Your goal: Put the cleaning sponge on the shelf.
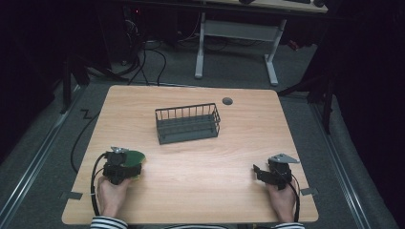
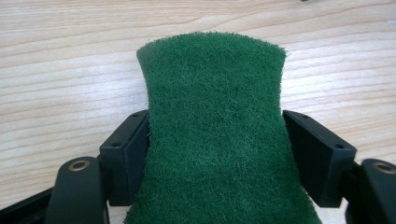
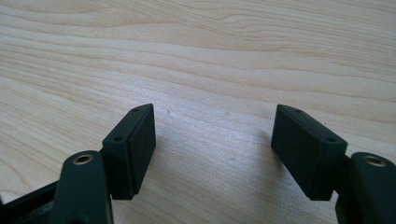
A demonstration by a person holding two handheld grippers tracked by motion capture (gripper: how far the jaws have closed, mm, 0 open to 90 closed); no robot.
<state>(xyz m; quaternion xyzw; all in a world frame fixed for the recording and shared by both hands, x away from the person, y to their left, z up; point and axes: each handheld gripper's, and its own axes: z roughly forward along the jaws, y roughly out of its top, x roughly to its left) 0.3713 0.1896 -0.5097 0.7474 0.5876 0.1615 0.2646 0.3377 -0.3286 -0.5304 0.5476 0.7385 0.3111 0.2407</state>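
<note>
A green scouring sponge [image 1: 135, 156] lies at the near left of the wooden table [image 1: 200, 162], with a yellow edge showing under it. My left gripper [image 1: 123, 165] is shut on it. In the left gripper view the sponge [image 2: 215, 84] fills the gap between the black jaws, and its sides are pinched inward where the pads [image 2: 140, 149] press on it. My right gripper [image 1: 261, 172] rests at the near right of the table. In the right gripper view it [image 3: 215, 135] stands open over bare wood with nothing between its fingers.
A dark wire basket [image 1: 187, 123] stands empty near the middle of the table, toward the far side. A round grey cable hole [image 1: 227, 100] sits behind it. Beyond the table are a white desk frame and cables on the floor.
</note>
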